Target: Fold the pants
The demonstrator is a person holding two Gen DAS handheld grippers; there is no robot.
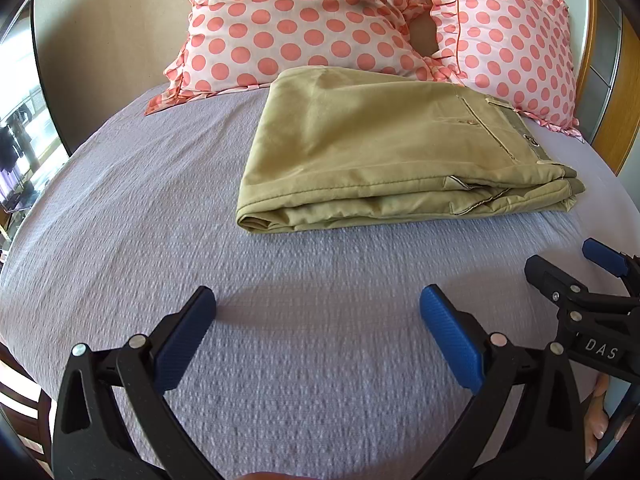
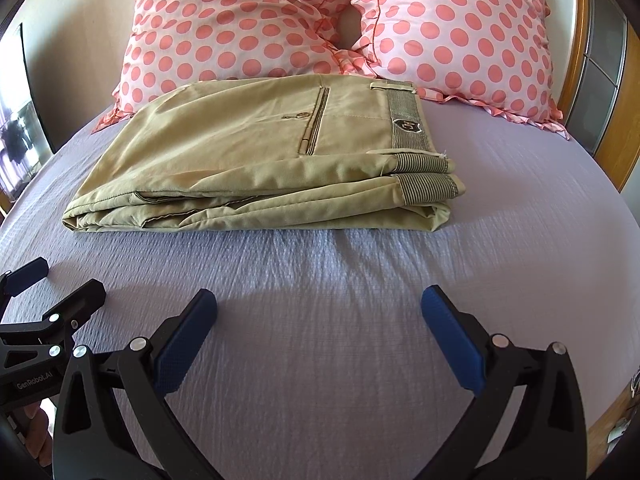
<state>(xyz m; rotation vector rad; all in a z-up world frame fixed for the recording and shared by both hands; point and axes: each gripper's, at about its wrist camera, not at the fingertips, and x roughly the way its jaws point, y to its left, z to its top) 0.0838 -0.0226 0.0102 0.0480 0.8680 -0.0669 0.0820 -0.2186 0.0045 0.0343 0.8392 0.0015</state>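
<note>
The khaki pants (image 1: 384,152) lie folded in a compact stack on the lilac bedspread (image 1: 160,208), waistband to the right, back pocket on top. They also show in the right wrist view (image 2: 256,160). My left gripper (image 1: 318,308) is open and empty, hovering over bare bedspread in front of the pants. My right gripper (image 2: 319,310) is open and empty too, also in front of the pants. Each gripper shows at the edge of the other's view: the right one (image 1: 568,276) at the right side, the left one (image 2: 60,284) at the left side.
Two pink pillows with coral dots (image 1: 288,20) (image 2: 460,28) lean at the head of the bed, right behind the pants. A wooden headboard frame (image 2: 612,152) runs along the right. A dark window frame (image 1: 44,92) is at the left.
</note>
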